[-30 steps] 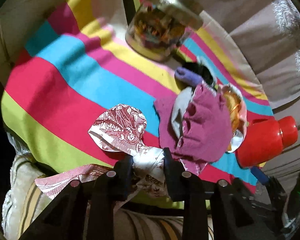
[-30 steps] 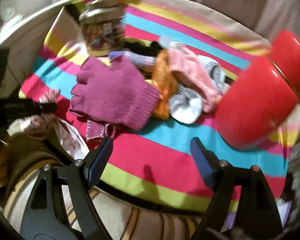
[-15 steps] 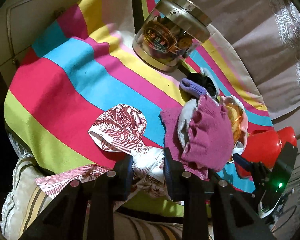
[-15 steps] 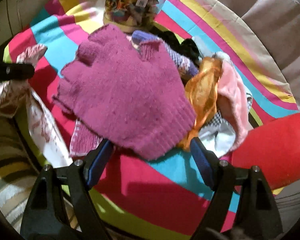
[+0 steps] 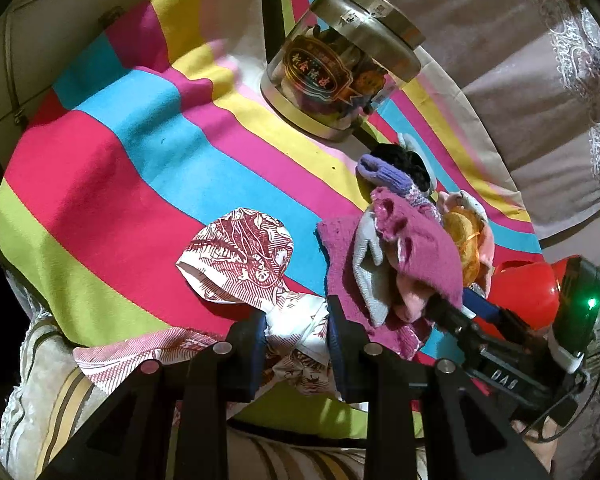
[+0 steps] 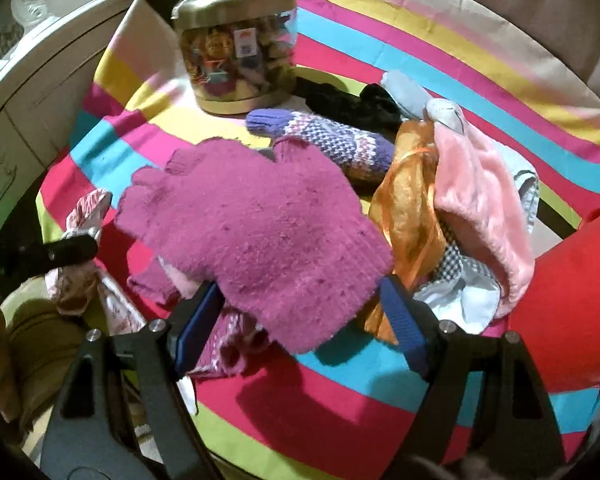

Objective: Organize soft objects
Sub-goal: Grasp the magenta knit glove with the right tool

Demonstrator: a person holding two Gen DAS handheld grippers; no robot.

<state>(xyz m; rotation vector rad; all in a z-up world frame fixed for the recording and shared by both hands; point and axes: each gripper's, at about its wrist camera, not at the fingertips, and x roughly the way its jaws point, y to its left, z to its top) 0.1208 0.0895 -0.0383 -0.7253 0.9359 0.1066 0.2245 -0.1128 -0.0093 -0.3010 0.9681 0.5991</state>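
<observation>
My left gripper (image 5: 296,332) is shut on a red-and-white printed cloth (image 5: 240,264) that lies on the striped tablecloth (image 5: 112,160) near its front edge. My right gripper (image 6: 300,316) is open, its jaws either side of the cuff of a magenta knit glove (image 6: 256,236). The glove lies on top of a pile of soft things: a purple patterned glove (image 6: 328,140), an orange cloth (image 6: 412,208), a pink fleece piece (image 6: 480,192) and black fabric (image 6: 348,104). The pile also shows in the left wrist view (image 5: 412,248).
A clear jar with a metal lid (image 6: 240,48) stands behind the pile, also in the left wrist view (image 5: 340,68). A red container (image 6: 572,304) lies at the right. A curtain (image 5: 520,80) hangs behind the table. A striped cushion (image 5: 52,380) sits below the front edge.
My right gripper has moved in toward the pile until its jaws flank the magenta glove's cuff. My left gripper stays shut on the printed cloth, nearly still.
</observation>
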